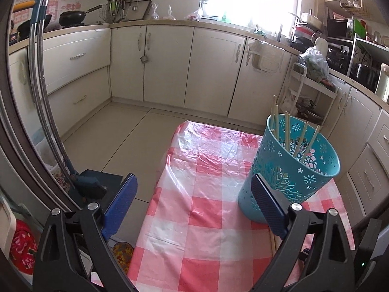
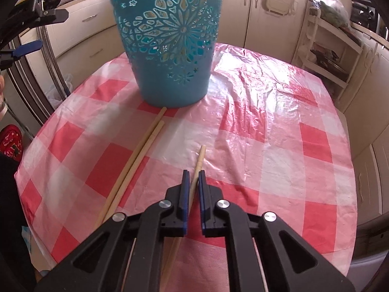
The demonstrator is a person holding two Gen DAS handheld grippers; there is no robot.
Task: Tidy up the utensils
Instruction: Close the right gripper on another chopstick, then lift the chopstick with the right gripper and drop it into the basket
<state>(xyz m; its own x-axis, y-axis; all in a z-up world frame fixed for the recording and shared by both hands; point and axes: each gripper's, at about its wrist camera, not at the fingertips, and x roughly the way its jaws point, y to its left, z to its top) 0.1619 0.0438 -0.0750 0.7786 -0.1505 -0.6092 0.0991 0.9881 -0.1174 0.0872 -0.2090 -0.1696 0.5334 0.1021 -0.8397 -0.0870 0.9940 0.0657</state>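
A teal perforated basket (image 1: 291, 168) stands on the red-checked table (image 1: 194, 219) and holds several wooden chopsticks (image 1: 288, 131) upright. My left gripper (image 1: 194, 194) is open and empty, raised above the table's left part, its right finger close to the basket. In the right wrist view the basket (image 2: 170, 48) stands at the far side. My right gripper (image 2: 193, 176) has its jaws narrowed around a single chopstick (image 2: 200, 157) lying on the cloth. Two more chopsticks (image 2: 138, 155) lie side by side to its left, their far ends by the basket's base.
The table (image 2: 291, 146) is covered in crinkled plastic sheeting. Cream kitchen cabinets (image 1: 170, 68) line the walls beyond a tiled floor (image 1: 116, 141). A white rack (image 1: 313, 92) with pots stands at the right. A metal stand (image 1: 41, 97) rises at the left.
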